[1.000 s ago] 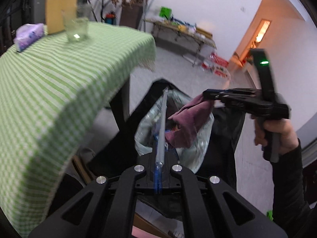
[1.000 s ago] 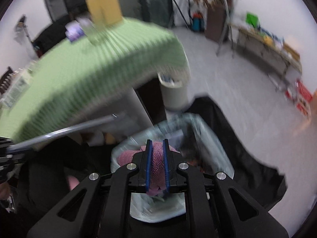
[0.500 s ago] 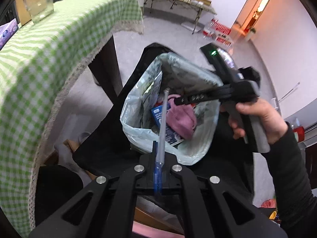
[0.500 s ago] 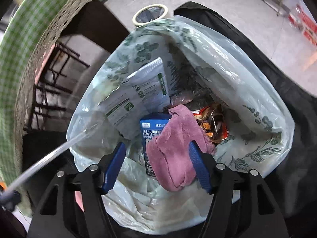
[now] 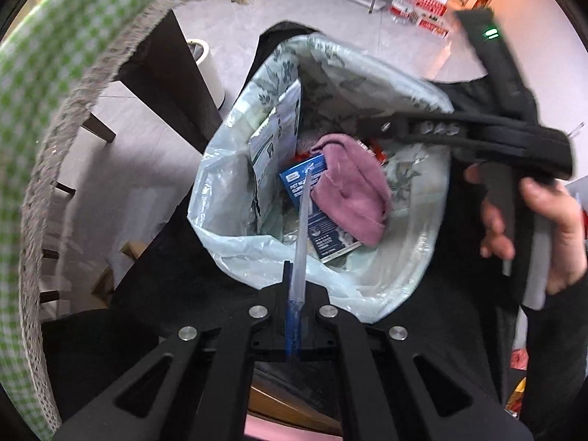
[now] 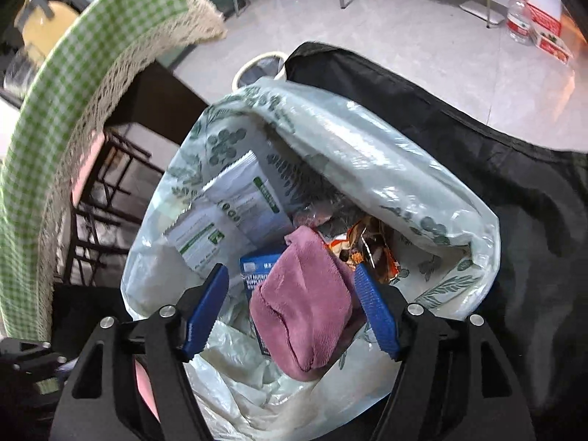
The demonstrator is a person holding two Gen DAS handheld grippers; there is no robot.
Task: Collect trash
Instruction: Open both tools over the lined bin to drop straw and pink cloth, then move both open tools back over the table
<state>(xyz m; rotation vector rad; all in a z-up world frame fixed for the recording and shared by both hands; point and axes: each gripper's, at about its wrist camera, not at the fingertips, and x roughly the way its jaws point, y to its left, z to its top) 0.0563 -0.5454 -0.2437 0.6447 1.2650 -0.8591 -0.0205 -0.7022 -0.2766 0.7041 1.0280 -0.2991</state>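
A pale green leaf-print trash bag [image 5: 411,279] [image 6: 386,169] stands open in a black holder. Inside lie a pink cloth [image 5: 352,191] [image 6: 305,305], a blue box [image 5: 323,231] [image 6: 257,268], white packets [image 6: 235,213] and an orange wrapper [image 6: 371,246]. My left gripper [image 5: 294,294] is shut on a clear plastic straw [image 5: 302,228] that points over the bag's mouth. My right gripper [image 6: 290,308] is open just above the pink cloth, which lies loose in the bag; it also shows in the left wrist view [image 5: 459,136] over the bag's right rim.
A table with a green checked cloth [image 5: 55,110] [image 6: 73,84] and lace fringe overhangs on the left, with dark legs below. A small white bin [image 6: 261,66] stands on the grey floor behind the bag. Folding tables and red boxes [image 6: 544,33] stand far back.
My right gripper opened and let the pink cloth drop into the bag, then lifted slightly. My left gripper swung from table height down over the bag, still holding the straw.
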